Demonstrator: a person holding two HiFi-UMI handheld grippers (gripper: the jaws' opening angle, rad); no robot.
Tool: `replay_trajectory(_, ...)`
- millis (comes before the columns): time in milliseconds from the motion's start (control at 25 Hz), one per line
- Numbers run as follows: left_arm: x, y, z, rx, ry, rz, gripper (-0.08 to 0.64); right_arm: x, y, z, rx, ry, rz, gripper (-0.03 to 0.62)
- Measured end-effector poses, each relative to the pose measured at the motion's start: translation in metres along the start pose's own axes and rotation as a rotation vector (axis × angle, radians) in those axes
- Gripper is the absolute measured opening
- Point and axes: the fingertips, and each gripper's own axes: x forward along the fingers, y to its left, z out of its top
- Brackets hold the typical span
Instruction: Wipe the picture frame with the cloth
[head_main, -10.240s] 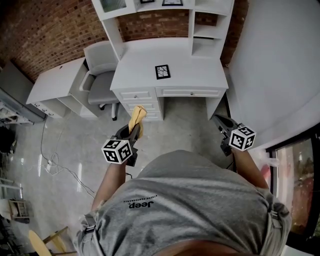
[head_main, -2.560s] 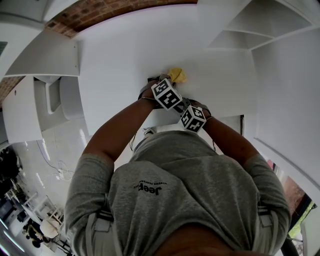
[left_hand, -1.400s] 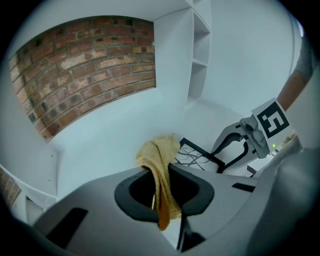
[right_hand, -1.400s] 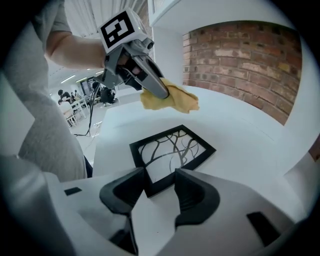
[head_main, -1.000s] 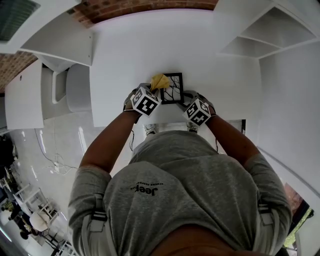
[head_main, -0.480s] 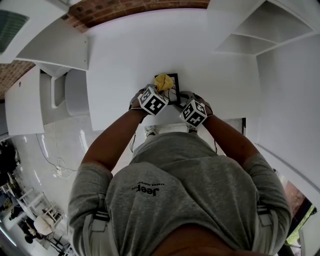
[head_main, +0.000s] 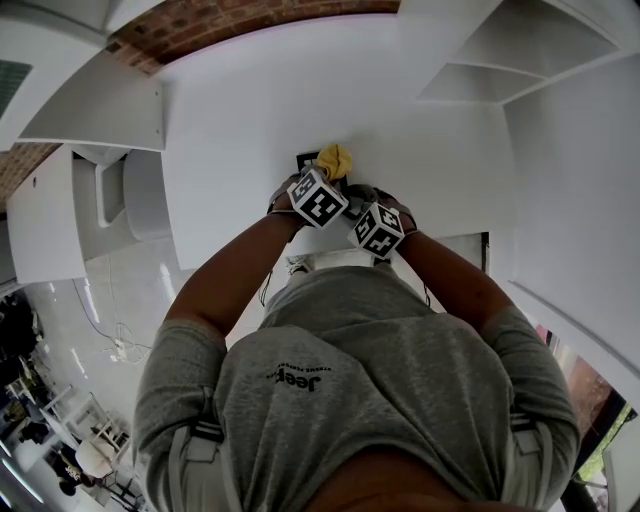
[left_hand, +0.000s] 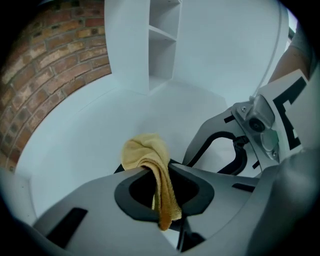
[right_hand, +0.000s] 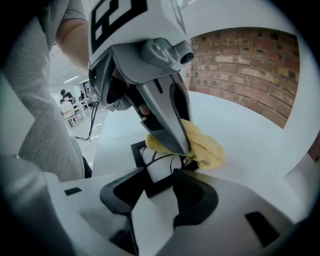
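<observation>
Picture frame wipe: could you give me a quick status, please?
Left gripper shut on cloth. Right gripper: jaws apart around near corner of picture frame. Cloth on frame's far edge. Frame flat on desk.

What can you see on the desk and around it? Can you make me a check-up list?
Surface: white desk.
Job's things: picture frame flat on the desk; yellow cloth resting at its far edge.
Clutter: nothing seen.
Grippers: left gripper fingers shut on the cloth; right gripper fingers apart, the frame's near corner between them.
Cables: one cable trailing on the floor.
Surroundings: brick wall, white shelves.
</observation>
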Motion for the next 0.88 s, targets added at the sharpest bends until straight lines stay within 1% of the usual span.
replay_trajectory(200,0.009,-0.014,0.017,0.048,-0.006,-0.025,0.064,0.000,0.000,-0.001,-0.002,-0.014,0.000,0.179)
replay_trajectory(400,0.011,-0.019,0.022,0.058,-0.007,-0.036,0.064,-0.001,0.000,-0.001,0.000,-0.027,0.001,0.179)
replay_trajectory(720,0.000,-0.010,0.018,0.026,-0.035,-0.021,0.064,-0.001,0.000,-0.002,-0.015,-0.014,0.002,0.179)
replay_trajectory(880,-0.016,0.006,0.003,-0.007,-0.052,0.012,0.064,0.000,0.003,-0.002,-0.059,0.002,-0.008,0.152)
